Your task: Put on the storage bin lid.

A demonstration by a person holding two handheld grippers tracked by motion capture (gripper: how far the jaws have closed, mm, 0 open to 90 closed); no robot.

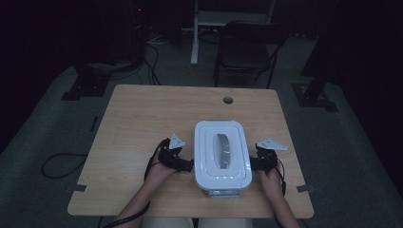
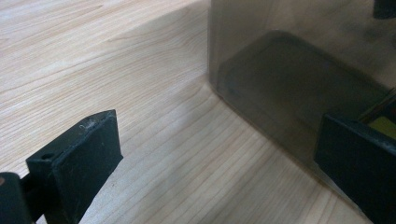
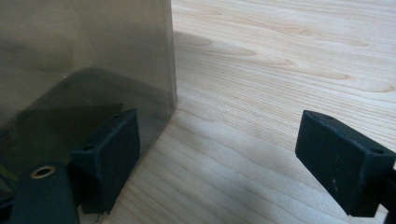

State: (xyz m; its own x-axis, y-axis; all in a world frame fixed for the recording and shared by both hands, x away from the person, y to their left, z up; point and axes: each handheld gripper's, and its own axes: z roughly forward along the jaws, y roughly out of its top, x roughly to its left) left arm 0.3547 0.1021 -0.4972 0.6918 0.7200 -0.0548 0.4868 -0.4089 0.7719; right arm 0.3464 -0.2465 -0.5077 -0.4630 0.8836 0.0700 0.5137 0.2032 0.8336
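Flanking a lidded plastic storage box (image 1: 222,156) on the near half of the wooden table (image 1: 142,123), the two grippers sit at its long sides. The left gripper (image 1: 186,165) is just beside the box's left wall, near its near corner; in the left gripper view its jaws stand wide apart with only bare tabletop between them, and one jaw lies right against the smoky translucent wall (image 2: 299,79), though actual contact cannot be told. The right gripper (image 1: 253,163) is at the box's right wall, opposite. Its jaws are also spread wide and clamp nothing; in the right gripper view one jaw sits just beside the box's corner (image 3: 93,60) and the other is out over open wood. The box's white lid (image 1: 211,142) is on, its handle running near to far.
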